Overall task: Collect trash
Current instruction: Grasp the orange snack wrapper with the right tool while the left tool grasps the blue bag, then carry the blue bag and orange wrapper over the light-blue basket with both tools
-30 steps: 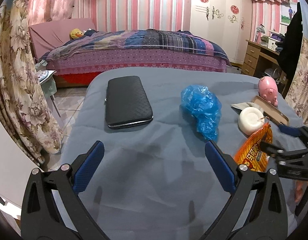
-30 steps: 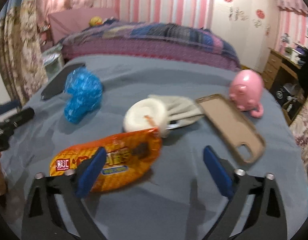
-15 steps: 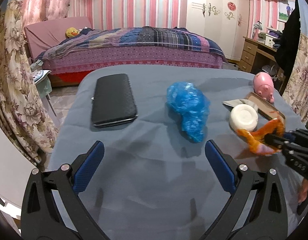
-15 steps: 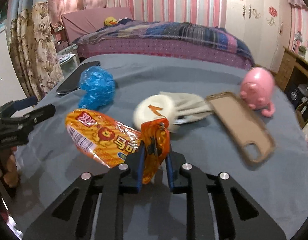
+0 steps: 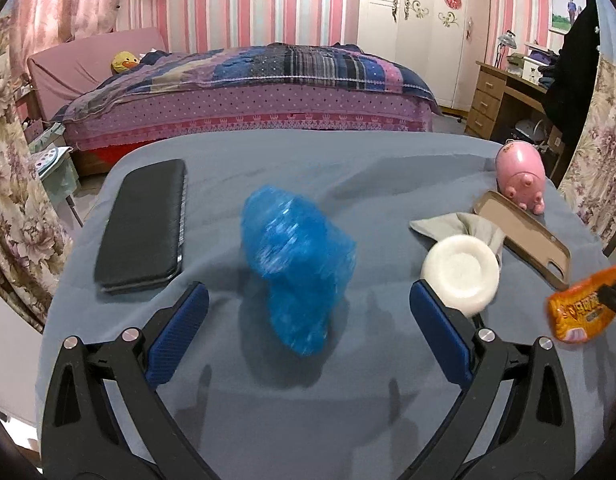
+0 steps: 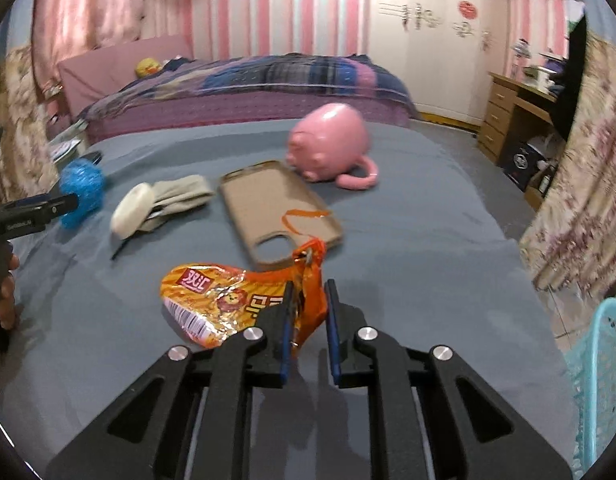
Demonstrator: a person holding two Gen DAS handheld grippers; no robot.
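Two claws: right claw (image 6: 310,292) pinches orange snack wrapper (image 6: 231,304); left claw (image 5: 308,312) spread, blue bag (image 5: 295,256) between fingers.

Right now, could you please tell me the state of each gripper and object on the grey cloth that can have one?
Left gripper: open, empty, hovering before the blue bag.
Right gripper: shut on the orange snack wrapper, lifted.
Orange snack wrapper: crumpled, pinched at one end.
Crumpled blue plastic bag: lying loose on the cloth.
Tan phone case: empty, inside facing up.
Black rectangular case: closed, flat.
Pink pig figure: tipped onto its side.
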